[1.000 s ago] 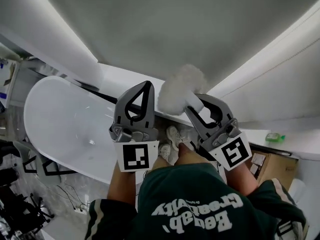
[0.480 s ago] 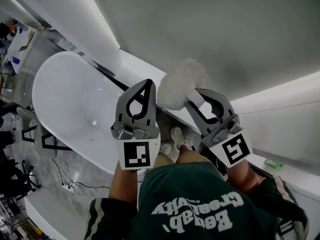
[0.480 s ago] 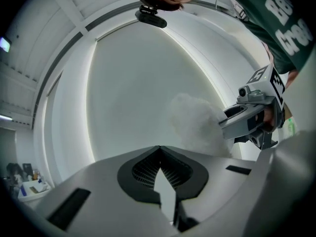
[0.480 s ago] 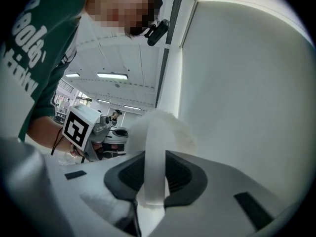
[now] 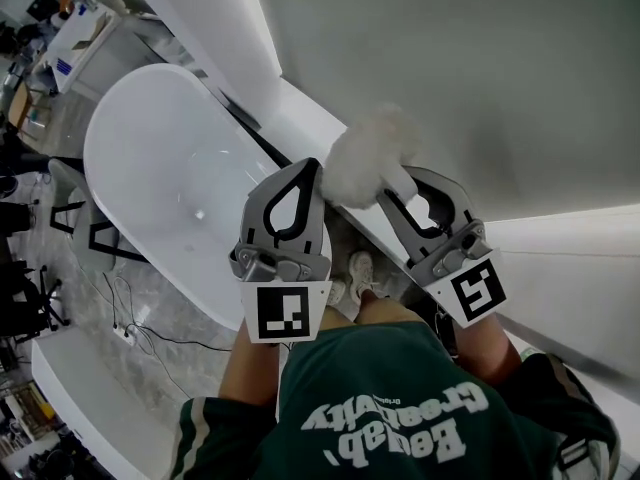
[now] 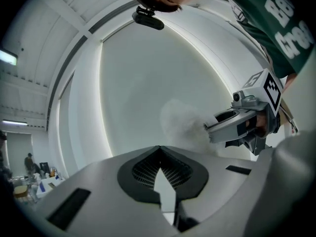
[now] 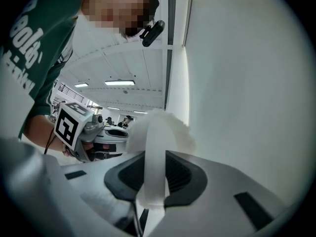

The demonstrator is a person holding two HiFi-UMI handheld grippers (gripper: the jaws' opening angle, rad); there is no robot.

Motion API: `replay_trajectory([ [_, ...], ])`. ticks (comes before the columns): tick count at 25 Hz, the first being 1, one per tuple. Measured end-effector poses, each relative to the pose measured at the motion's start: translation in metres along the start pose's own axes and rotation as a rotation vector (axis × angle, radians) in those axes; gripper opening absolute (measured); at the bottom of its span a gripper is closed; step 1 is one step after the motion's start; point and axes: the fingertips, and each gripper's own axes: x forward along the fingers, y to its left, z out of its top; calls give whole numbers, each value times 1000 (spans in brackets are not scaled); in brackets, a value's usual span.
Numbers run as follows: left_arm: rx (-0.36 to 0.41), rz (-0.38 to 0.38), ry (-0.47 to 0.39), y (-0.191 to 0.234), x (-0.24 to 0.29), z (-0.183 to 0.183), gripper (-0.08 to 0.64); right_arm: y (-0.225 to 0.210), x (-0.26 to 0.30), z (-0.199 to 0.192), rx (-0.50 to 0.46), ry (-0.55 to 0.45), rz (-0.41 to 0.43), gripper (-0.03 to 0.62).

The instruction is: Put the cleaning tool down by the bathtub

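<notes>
White fluff crowned the cleaning tool point(image 5: 370, 153), and its pale handle point(image 7: 154, 172) was pinched between the jaws of the right gripper point(image 5: 402, 184), just as it had been a second before. The left gripper point(image 5: 306, 168) carried nothing, its jaws closed tip to tip. Both were held out in front of the person's green shirt point(image 5: 380, 398), with the shoes point(image 5: 358, 270) showing between them on the floor. Against the earlier frames, the bathtub point(image 5: 150, 158) had swung from the lower left of the head view towards the upper left, showing more of its basin. The tool's head hung in the air over the white ledge point(image 5: 300, 118) beside the tub, not yet set down.
</notes>
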Motion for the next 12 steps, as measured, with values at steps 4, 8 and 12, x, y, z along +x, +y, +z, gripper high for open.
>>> replay_trajectory([
  [4,-3,45,34,9,-8,-11,9,2,8,-5,5,-4,29,92],
  [8,-4,78,53,21,-8,-27,9,1,21,-18,9,7,49,92],
  [12,-9,95,53,27,-5,-31,9,-5,26,-20,4,9,48,92],
])
